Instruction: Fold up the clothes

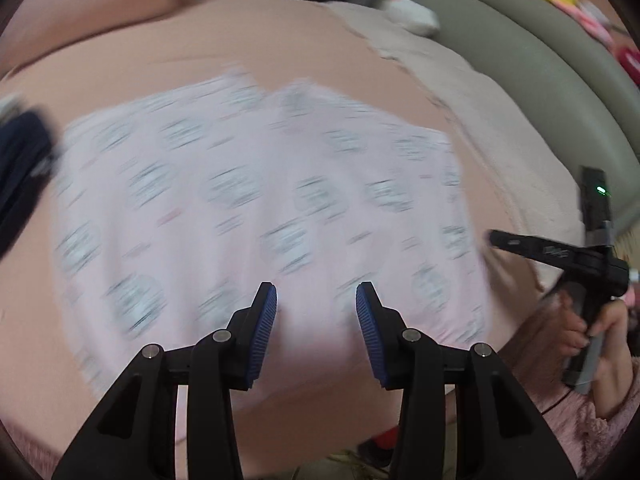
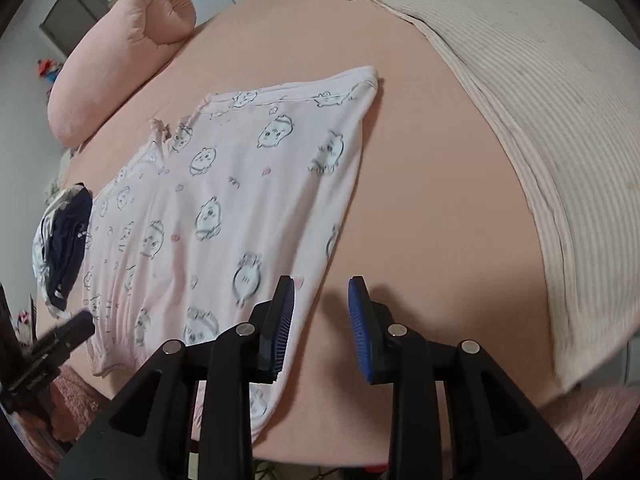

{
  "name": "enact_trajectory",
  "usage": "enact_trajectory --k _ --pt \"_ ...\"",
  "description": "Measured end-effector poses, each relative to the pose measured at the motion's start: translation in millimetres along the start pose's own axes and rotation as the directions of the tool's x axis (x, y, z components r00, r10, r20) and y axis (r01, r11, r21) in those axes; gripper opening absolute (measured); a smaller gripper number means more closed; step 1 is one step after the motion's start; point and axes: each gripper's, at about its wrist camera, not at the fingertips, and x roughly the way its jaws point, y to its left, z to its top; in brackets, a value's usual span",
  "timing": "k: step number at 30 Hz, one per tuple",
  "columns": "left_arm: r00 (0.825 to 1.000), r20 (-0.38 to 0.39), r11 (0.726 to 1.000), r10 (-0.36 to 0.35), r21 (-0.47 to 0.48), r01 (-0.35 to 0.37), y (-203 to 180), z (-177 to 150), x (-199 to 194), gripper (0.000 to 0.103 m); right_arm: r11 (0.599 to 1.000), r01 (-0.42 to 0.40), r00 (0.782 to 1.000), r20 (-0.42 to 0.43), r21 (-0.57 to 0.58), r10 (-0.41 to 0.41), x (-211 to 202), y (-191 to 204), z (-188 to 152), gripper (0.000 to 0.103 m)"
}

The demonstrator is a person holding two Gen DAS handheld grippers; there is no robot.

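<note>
Both your left tongs [image 1: 316,300] and right tongs [image 2: 321,296] hang released, empty, over the pink printed garment [image 2: 224,200] spread on the bed [image 2: 420,160]

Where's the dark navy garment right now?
In the right wrist view the navy garment lies at the left on the pink bed sheet, against the patterned pink garment's left edge, below the rolled pink pillow.

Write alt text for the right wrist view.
A pale pink garment printed with cartoon faces lies spread on a peach bed sheet, with the right tool open and empty above its near edge. A dark navy garment sits at its left, a pink bolster pillow beyond, and a striped blanket at right.
</note>
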Motion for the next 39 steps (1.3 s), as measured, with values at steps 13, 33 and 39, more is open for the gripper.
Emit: enact_trajectory --k 13,33,39 --pt "0.994 -0.106 0.998 0.013 0.056 -0.007 -64.4 23.4 87.2 0.044 0.993 -0.104 0.994 -0.046 -0.052 0.102 45.6 17.2 4.7 0.002" --pt "0.999 -0.051 0.993 -0.001 0.116 0.007 -73.9 9.5 60.1 0.051 0.992 -0.081 0.992 0.089 -0.094 0.089 6.3 18.2 -16.7 0.006" --pt "0.997 -0.082 0.999 0.012 0.048 -0.008 -44.6 -6.9 53.6 0.051 0.978 -0.056 0.996 -0.075 -0.199 0.042 33.7 45.8 -45.5 0.006"
